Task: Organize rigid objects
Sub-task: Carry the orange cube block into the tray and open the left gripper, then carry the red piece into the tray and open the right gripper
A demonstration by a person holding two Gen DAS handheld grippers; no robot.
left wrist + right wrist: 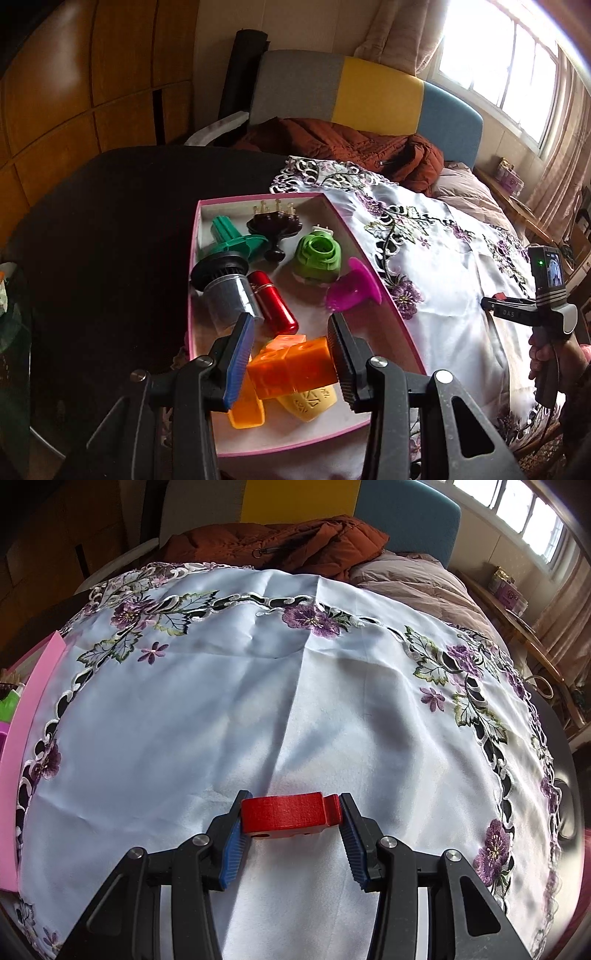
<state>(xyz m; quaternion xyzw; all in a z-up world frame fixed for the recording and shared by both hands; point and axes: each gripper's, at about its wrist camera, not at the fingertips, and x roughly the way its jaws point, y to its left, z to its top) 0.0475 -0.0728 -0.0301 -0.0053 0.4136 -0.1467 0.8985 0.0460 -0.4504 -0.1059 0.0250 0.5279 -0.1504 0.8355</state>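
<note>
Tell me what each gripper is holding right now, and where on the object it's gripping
The left gripper clamps the orange block by its two end faces, above the pink box. The right gripper pinches the red block by its two ends.

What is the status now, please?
Left gripper shut on orange block over pink tray. Right gripper shut on red block above cloth. Nothing in the way.
</note>
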